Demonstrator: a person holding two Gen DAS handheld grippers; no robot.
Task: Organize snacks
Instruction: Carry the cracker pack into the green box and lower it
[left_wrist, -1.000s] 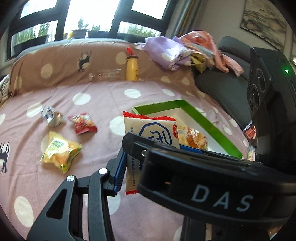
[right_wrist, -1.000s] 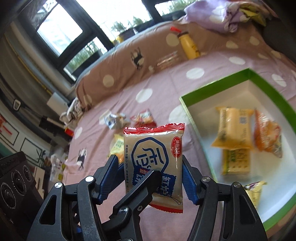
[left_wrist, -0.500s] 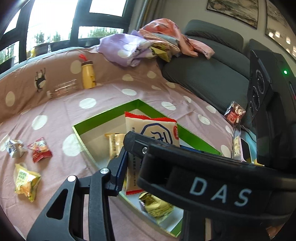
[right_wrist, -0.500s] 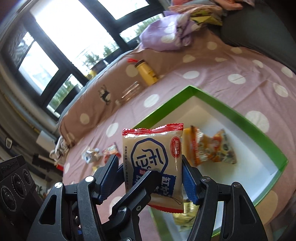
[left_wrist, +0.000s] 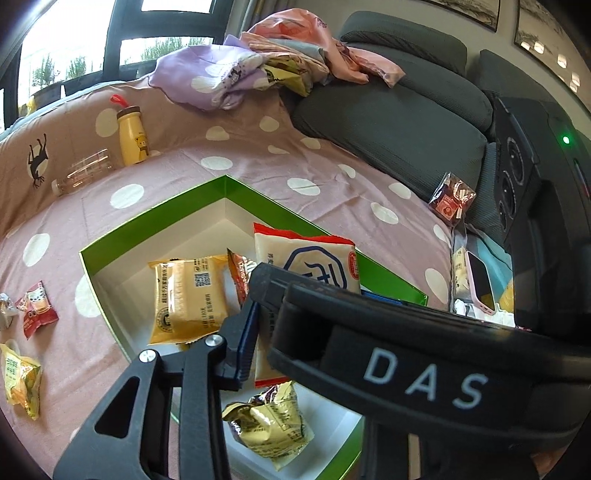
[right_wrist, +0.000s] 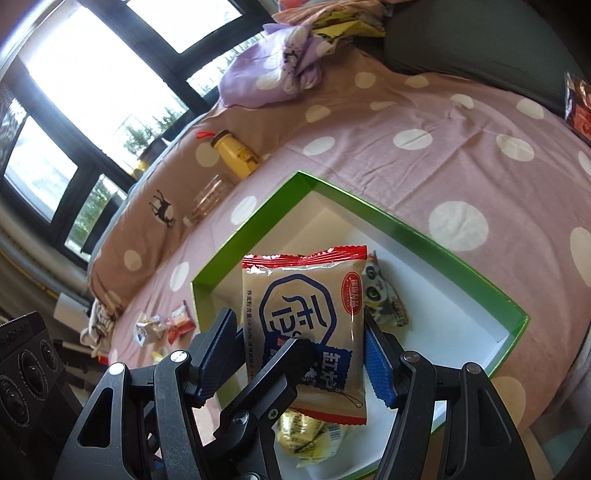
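The big snack packet (right_wrist: 304, 325) with the red top and blue sign is up in the air over the green box (right_wrist: 424, 236). The right tool (right_wrist: 303, 354) is clamped on it — one blue pad presses each side of the packet. The left tool (left_wrist: 258, 321) sits just beside the same packet, and part of it reaches across the packet's front. Its jaws have just been closing and are nearly together, but I cannot tell if they pinch the packet.

The box lies on the bed (left_wrist: 332, 184), on a pink sheet with white dots. Inside the box are a flat yellow packet (left_wrist: 188, 295), an orange packet (left_wrist: 240, 273) next to it, and a crinkly gold packet (left_wrist: 269, 421) near the box's near corner.

Out on the sheet, past the box's left side, lie a small red packet (left_wrist: 37, 310) and a yellow-green packet (left_wrist: 22, 376). By the far edge of the bed stands a yellow bottle (left_wrist: 131, 136) — a clear bottle (left_wrist: 83, 173) lies beside it.
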